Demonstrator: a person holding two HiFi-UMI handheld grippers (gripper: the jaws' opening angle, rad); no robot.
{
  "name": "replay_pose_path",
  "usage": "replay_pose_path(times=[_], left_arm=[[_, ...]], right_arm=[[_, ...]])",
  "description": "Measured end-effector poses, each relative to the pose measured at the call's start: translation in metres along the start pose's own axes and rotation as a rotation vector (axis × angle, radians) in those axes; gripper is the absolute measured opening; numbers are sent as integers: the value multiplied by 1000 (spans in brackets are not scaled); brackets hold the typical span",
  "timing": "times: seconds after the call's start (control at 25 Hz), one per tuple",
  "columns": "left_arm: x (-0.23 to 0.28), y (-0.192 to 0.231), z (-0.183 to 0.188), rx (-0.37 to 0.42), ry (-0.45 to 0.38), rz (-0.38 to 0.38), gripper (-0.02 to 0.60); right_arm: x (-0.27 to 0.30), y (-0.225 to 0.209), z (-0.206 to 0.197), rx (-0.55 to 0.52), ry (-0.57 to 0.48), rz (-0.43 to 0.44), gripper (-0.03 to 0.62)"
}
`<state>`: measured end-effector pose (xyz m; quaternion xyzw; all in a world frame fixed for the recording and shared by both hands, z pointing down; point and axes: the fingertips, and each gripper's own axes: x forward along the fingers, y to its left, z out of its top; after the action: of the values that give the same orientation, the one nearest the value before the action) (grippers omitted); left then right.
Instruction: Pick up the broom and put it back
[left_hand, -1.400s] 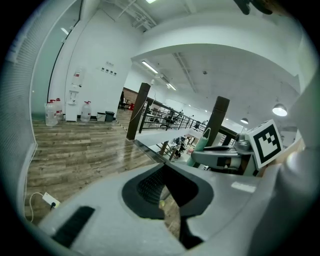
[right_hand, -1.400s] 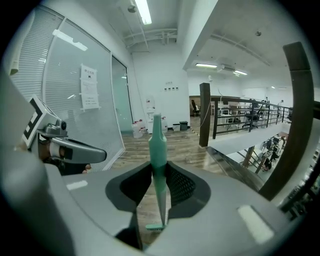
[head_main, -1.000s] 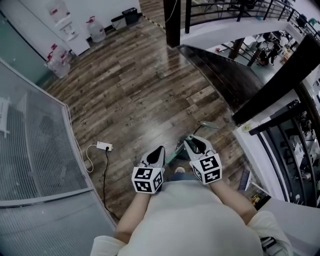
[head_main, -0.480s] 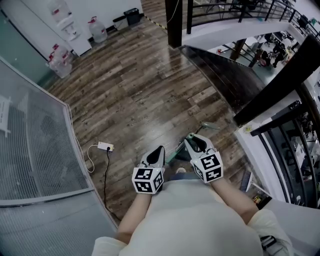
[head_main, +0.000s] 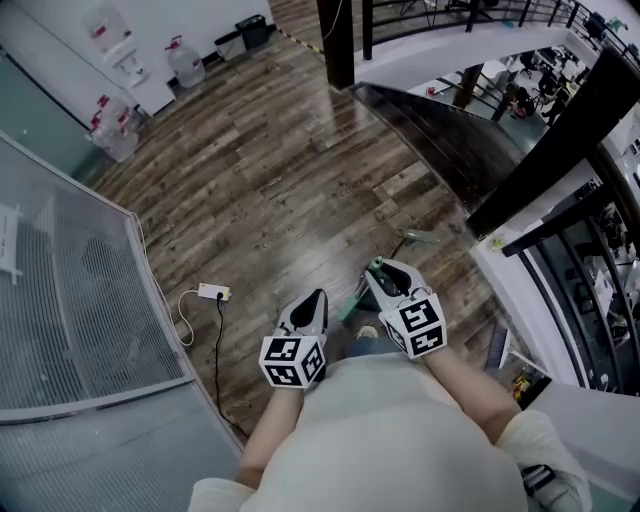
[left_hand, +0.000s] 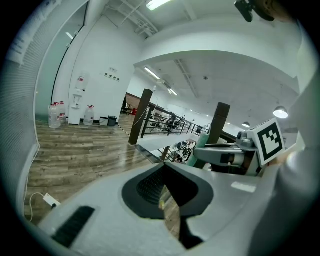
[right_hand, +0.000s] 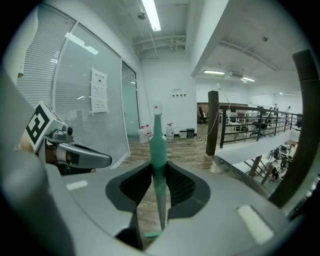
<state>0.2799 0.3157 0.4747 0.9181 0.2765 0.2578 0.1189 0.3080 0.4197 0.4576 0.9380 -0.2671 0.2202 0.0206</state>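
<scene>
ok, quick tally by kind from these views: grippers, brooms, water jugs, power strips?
grippers: 2 (left gripper, right gripper)
broom: 1, handle between the right gripper's jaws
water jugs: 3
power strip: 1
total: 7

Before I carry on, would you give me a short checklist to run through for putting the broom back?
1. Broom handle gripped between the right claw pads: ok.
2. Left claw empty and shut: ok.
3. Wooden floor straight ahead free of obstacles: ok, though a power strip lies off to the left.
4. Where the broom belongs is in sight: cannot tell.
</scene>
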Motion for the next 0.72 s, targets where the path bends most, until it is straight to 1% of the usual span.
replay_pose_path(times=[0.16,0.32,0.52,0.72], left_arm=[[-15,4,-4,-16,-6,25,6],[-37,15,-10,-42,-32,65,6],[-81,36,-17,-89,-75,129,6],[-135,61,-33,-138,-116,218,6]], right_arm=[[-2,13,2,-8,3,27,98],[-1,40,0,-33,12,81,98],[3,95,2,-81,25,180,98],[10,157,3,-138,27,295,98]])
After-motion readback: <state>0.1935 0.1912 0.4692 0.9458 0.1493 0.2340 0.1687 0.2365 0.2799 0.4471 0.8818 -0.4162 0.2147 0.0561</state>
